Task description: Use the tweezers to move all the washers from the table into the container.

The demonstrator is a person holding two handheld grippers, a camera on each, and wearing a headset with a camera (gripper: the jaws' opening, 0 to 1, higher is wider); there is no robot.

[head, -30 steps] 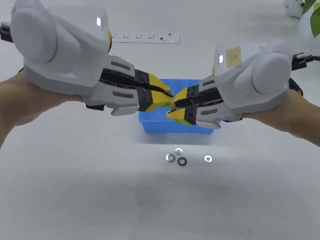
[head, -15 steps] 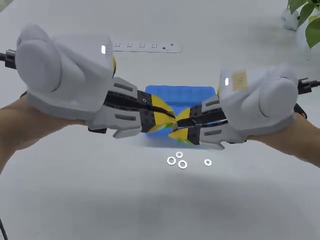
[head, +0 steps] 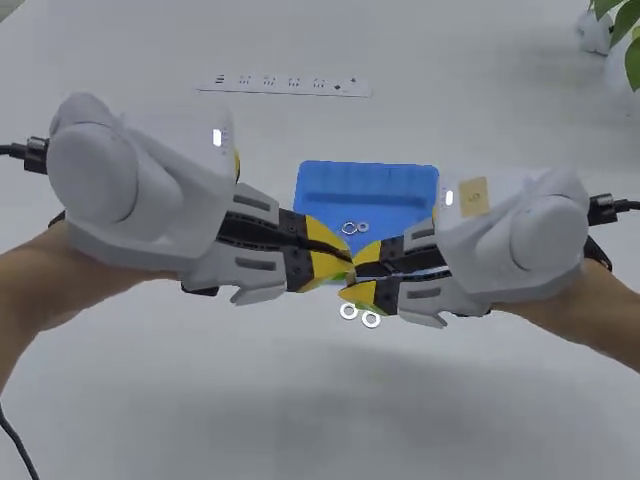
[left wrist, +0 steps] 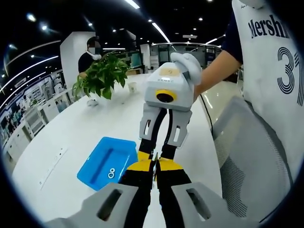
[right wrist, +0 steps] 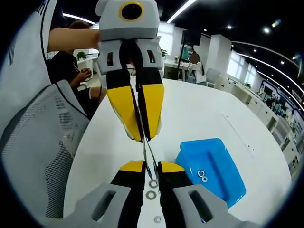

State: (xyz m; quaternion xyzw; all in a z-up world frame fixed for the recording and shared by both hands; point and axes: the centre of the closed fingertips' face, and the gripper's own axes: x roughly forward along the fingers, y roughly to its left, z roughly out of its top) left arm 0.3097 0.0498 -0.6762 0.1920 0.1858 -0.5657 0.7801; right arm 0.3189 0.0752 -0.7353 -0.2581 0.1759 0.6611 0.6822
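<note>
Here the left gripper and the right gripper both squeeze the tweezers tight. Two washers lie in the blue container. Other washers lie on the table under the tips.

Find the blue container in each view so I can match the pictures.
Head view: blue container at centre, slightly above the middle.
Left gripper view: container at lower left.
Right gripper view: container at lower right, right of the tweezers.
Shared landmark: the two washers lying inside it.
</note>
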